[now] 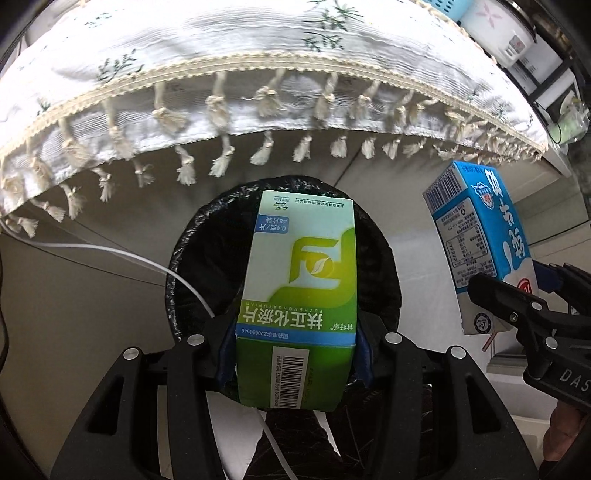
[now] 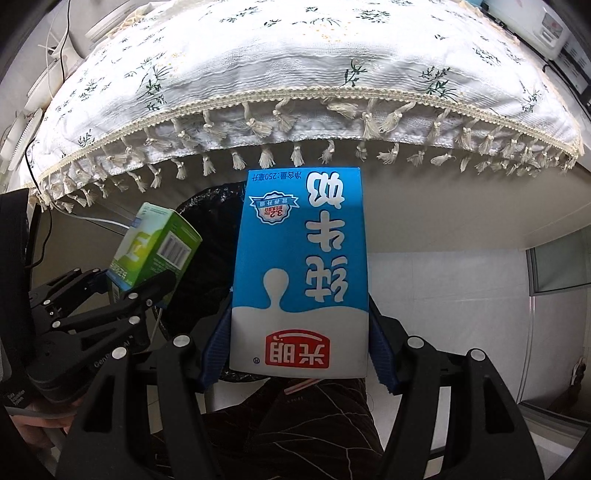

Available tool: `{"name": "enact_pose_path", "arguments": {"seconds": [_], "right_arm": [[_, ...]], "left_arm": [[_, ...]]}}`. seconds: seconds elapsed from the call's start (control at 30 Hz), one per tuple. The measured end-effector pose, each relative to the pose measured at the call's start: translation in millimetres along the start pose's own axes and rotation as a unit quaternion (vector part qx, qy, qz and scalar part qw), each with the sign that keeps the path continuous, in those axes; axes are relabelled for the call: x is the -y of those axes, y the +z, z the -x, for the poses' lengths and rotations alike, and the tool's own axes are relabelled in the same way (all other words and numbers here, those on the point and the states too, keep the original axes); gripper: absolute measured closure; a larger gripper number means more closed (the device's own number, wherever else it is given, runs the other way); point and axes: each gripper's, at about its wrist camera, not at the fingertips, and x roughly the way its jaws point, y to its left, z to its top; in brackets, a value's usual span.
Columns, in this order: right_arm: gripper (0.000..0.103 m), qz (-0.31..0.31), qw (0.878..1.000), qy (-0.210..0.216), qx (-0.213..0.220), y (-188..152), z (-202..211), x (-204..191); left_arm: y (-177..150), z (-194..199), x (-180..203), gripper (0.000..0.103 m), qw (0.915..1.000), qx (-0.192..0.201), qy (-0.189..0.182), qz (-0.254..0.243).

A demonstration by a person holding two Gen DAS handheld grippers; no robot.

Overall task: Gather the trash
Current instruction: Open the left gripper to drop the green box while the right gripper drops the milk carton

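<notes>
My left gripper [image 1: 295, 354] is shut on a green medicine box [image 1: 299, 280] and holds it over the black-lined trash bin [image 1: 380, 258] on the floor. My right gripper [image 2: 299, 354] is shut on a blue milk carton [image 2: 303, 266], upside down, above the same bin [image 2: 214, 229]. In the left wrist view the milk carton [image 1: 480, 240] hangs at the right in the right gripper [image 1: 517, 306]. In the right wrist view the green box [image 2: 155, 247] sits at the left in the left gripper [image 2: 125, 291].
A table with a white flowered, tasselled cloth [image 1: 240, 74] overhangs just beyond the bin, also in the right wrist view [image 2: 295, 74]. A white cable [image 1: 110, 254] runs across the floor to the bin. Appliances [image 1: 509, 33] stand at the back right.
</notes>
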Motion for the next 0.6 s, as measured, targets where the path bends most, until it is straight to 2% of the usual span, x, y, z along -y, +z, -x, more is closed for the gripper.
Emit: {"name": "enact_pose_path", "arguments": {"seconds": [0.07, 0.13, 0.3, 0.6], "right_arm": [[0.042, -0.001, 1.000, 0.000, -0.001, -0.4, 0.8, 0.9], [0.042, -0.001, 1.000, 0.001, -0.001, -2.1, 0.6, 2.0], [0.041, 0.005, 1.000, 0.002, 0.001, -0.4, 6.5, 0.4], [0.041, 0.020, 1.000, 0.009, 0.002, 3.2, 8.3, -15.4]], "left_arm": [[-1.5, 2.4, 1.0, 0.052, 1.0000, 0.004, -0.002, 0.001], [-2.0, 6.4, -1.1, 0.045, 0.9999, 0.009, -0.005, 0.005], [-0.8, 19.0, -9.2, 0.017, 0.9995, 0.025, -0.002, 0.021], [-1.3, 43.0, -39.8, 0.006, 0.9966, 0.052, 0.017, 0.061]]}}
